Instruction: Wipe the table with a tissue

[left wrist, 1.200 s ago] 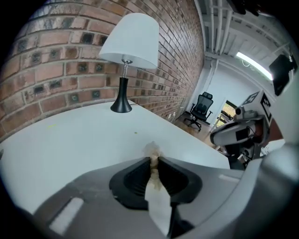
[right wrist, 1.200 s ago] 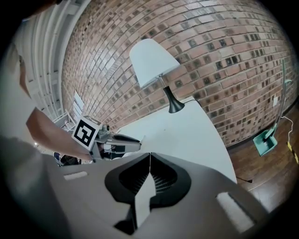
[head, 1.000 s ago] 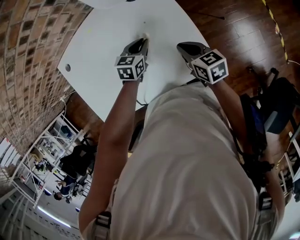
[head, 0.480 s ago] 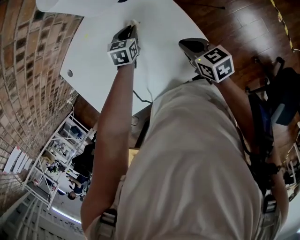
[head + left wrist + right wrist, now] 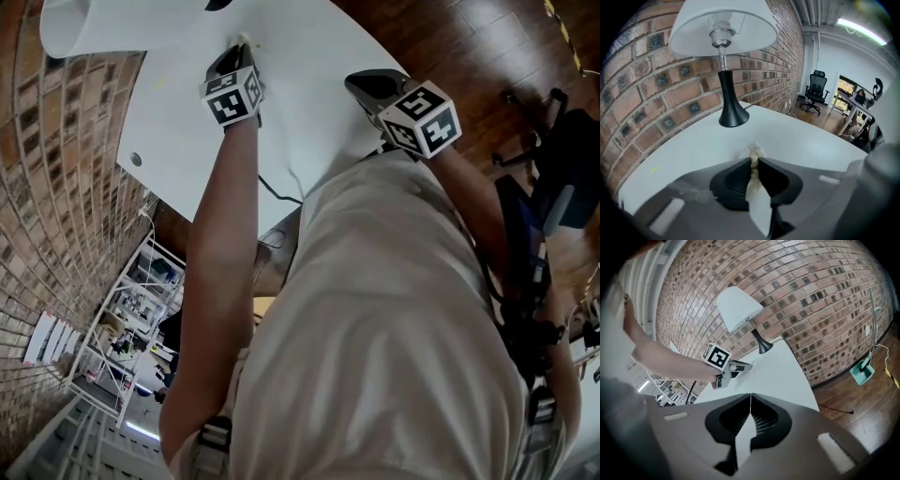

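Tissue: the tissue point(image 5: 753, 155) is white and crumpled. A small wad pokes out ahead of the jaw tips, and a flat strip trails back between them.
Where it is: the wad rests on the white table point(image 5: 801, 138), toward the far edge and just short of the lamp's foot.
Left gripper: the left gripper point(image 5: 754, 163) is pinched narrow on the tissue, its tips down at the tabletop.
Right gripper: the right gripper point(image 5: 750, 398) has its jaws pressed together with nothing between them. It hangs over the table's near right edge, well apart from the left one.
Around: a lamp point(image 5: 726, 70) with a white shade and black flared foot stands at the far edge against the brick wall point(image 5: 642, 89). A small round hole point(image 5: 137, 159) sits near the left edge, and an office chair point(image 5: 816, 88) stands beyond the table.
In the way: the lamp's foot is directly ahead of the tissue.
Markings: each gripper's cube point(image 5: 232, 97) carries black-and-white square patterns. A small yellow fleck point(image 5: 654, 168) marks the tabletop.
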`<state>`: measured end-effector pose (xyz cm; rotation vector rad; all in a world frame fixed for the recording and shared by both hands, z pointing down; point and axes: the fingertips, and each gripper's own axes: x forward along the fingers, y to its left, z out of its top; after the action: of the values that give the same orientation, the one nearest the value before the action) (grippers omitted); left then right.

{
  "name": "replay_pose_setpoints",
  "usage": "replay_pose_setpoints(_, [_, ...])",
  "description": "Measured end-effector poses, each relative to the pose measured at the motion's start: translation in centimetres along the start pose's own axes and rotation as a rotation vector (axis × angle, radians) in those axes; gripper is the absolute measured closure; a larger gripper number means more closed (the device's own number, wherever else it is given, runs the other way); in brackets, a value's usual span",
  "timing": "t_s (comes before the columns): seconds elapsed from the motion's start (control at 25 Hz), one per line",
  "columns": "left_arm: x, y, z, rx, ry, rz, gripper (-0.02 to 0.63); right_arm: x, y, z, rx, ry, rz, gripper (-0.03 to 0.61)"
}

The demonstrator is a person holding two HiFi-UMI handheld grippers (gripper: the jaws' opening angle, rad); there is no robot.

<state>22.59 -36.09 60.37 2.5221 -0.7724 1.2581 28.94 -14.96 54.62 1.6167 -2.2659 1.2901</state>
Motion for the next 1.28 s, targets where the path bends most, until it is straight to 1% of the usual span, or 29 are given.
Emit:
replay_pose_setpoints(0.08, [0.0, -0.6, 0.1, -0.001, -0.001, -0.015, 0.557, -0.1, -0.2, 0.1, 0.002, -0.004, -0.005, 0.569])
replay_pose_setpoints(0.24, [0.1, -1.5, 0.2, 0.064, 0.005, -0.012, 0.56, -0.1, -0.2, 0.0, 0.003, -0.004, -0.009, 0.569])
replay_pose_setpoints(0.44, [-0.1, -1.7, 0.0, 0.094, 0.007, -0.018, 0.56, -0.1, 0.1, 0.1, 0.0, -0.008, -0.009, 0.569])
replay_pose_setpoints(0.64, [-0.1, -2.4, -0.3, 0.079, 0.013, -0.005, 0.562, -0.1, 0.3, 0.0, 0.004, -0.005, -0.007, 0.569])
replay_pose_setpoints(0.84, [-0.2, -3.3, -0.3, 0.062, 0.015, -0.012, 0.563, 0.3, 0.3, -0.2, 0.014, -0.003, -0.008, 0.569])
replay_pose_setpoints(1.0, [-0.3, -5.9, -0.4, 0.099, 0.009, -0.051, 0.563, 0.1, 0.3, 0.0, 0.01, -0.004, -0.008, 0.569])
replay_pose_setpoints(1.08, [-0.5, -7.1, -0.5, 0.102, 0.002, -0.072, 0.563, 0.1, 0.4, 0.0, 0.007, -0.006, -0.008, 0.569])
replay_pose_setpoints(1.16, [-0.6, -8.0, -0.5, 0.081, -0.003, -0.109, 0.563, 0.0, 0.4, 0.0, 0.005, -0.005, -0.012, 0.569])
replay_pose_setpoints(1.24, [-0.9, -8.6, -0.6, 0.053, -0.006, -0.171, 0.56, -0.2, 0.4, -0.1, 0.007, -0.005, -0.017, 0.569])
replay_pose_setpoints(1.28, [-1.1, -8.3, -0.6, 0.043, -0.012, -0.179, 0.56, -0.4, 0.4, -0.1, 0.008, -0.007, -0.02, 0.569])
